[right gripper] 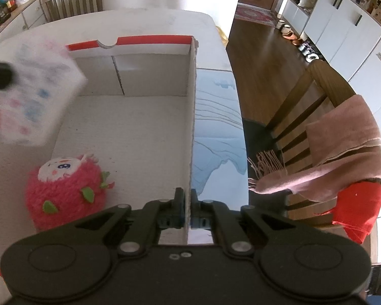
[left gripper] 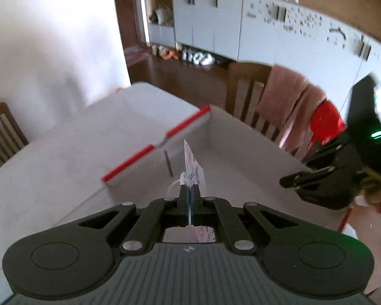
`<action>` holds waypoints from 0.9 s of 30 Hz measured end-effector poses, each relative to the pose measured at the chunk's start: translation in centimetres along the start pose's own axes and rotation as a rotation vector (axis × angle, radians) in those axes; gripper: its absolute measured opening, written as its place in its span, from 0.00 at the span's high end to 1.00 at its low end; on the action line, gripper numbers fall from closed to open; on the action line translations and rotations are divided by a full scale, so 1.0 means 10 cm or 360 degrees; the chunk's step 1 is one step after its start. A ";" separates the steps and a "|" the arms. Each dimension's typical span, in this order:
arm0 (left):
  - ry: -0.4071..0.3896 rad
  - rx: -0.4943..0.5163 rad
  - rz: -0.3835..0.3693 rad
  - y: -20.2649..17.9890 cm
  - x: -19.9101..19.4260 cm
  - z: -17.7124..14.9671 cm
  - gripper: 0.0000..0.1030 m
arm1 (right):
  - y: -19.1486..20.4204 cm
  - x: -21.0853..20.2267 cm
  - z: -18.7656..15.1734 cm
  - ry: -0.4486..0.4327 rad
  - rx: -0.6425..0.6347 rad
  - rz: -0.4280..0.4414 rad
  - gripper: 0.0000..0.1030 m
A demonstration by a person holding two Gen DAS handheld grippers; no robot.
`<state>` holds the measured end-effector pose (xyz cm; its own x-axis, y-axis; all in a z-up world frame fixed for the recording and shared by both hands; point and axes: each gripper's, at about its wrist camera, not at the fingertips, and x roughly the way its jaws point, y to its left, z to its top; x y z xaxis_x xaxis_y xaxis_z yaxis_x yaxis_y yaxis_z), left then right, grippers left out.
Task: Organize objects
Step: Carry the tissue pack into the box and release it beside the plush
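A: Your left hand-held gripper (left gripper: pixel 189 190) is pinching a thin printed packet (left gripper: pixel 193 167) edge-on, over the box (left gripper: pixel 231 137).

B: And the right?

A: Your right hand-held gripper (right gripper: pixel 187 200) is pressed together on the box's right wall (right gripper: pixel 192 117), likely steadying it while you load. The box sits at the table's (right gripper: pixel 165 23) right edge, beside a chair (right gripper: pixel 304 106) with a scarf.

B: What's inside?

A: A pink plush (right gripper: pixel 66 190) in the near left corner. From the right wrist the packet (right gripper: pixel 38 96) is a blur, its print unreadable, and the box's near wall is cut off.
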<state>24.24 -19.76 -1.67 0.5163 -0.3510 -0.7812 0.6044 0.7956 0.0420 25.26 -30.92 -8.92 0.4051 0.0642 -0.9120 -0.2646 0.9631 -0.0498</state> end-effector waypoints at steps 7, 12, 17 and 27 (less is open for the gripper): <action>0.0160 -0.0013 -0.0019 -0.12 0.55 -0.04 1.00 | 0.00 -0.01 0.00 -0.0003 -0.0007 0.0001 0.99; 0.0255 0.0013 0.0019 -0.14 0.80 -0.06 1.00 | 0.01 -0.01 -0.01 -0.0001 -0.0001 0.0000 0.99; 0.0331 0.0005 0.0060 -0.12 0.98 -0.10 1.00 | 0.02 -0.02 0.00 0.0000 0.0002 -0.0001 0.99; 0.0385 0.0005 0.0066 -0.11 1.02 -0.13 0.95 | 0.02 -0.03 0.01 0.0002 0.0007 -0.0005 0.99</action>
<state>28.07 -23.54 -10.52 0.3807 -0.1891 -0.9051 0.5876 0.8053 0.0789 25.11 -30.70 -8.60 0.4049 0.0610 -0.9123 -0.2594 0.9644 -0.0506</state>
